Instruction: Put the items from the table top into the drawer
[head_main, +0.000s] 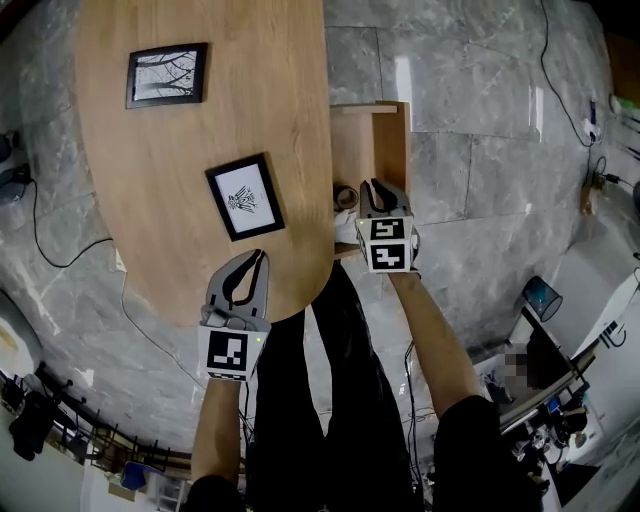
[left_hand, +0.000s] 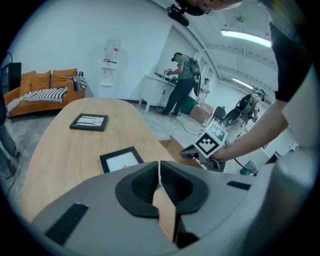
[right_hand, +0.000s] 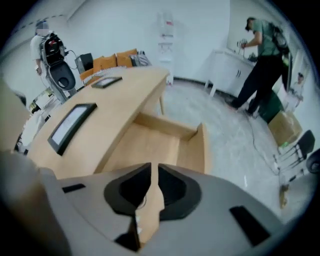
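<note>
two black-framed pictures still on the oval table, drawer pulled out beside it

the nearer picture frame (head_main: 245, 196), a black rim round a white sheet with a dark sketch, lies flat and askew near the table's right edge. the farther picture frame (head_main: 167, 74), wider and with a grey branch-like print, lies flat well apart toward the far end. both rest on the light wooden table (head_main: 150, 230), neither in the open drawer (head_main: 404, 140) that juts from its right side. the left gripper (head_main: 260, 258) hovers over the near table edge, jaws pressed together on nothing. the right gripper (head_main: 369, 184) hangs over the drawer, jaws a narrow slit apart with nothing between them. grey marble-look floor tiles (head_main: 480, 120); beyond, an orange sofa (left_hand: 45, 82) and a person (left_hand: 181, 82) at a white counter (left_hand: 155, 90).
</note>
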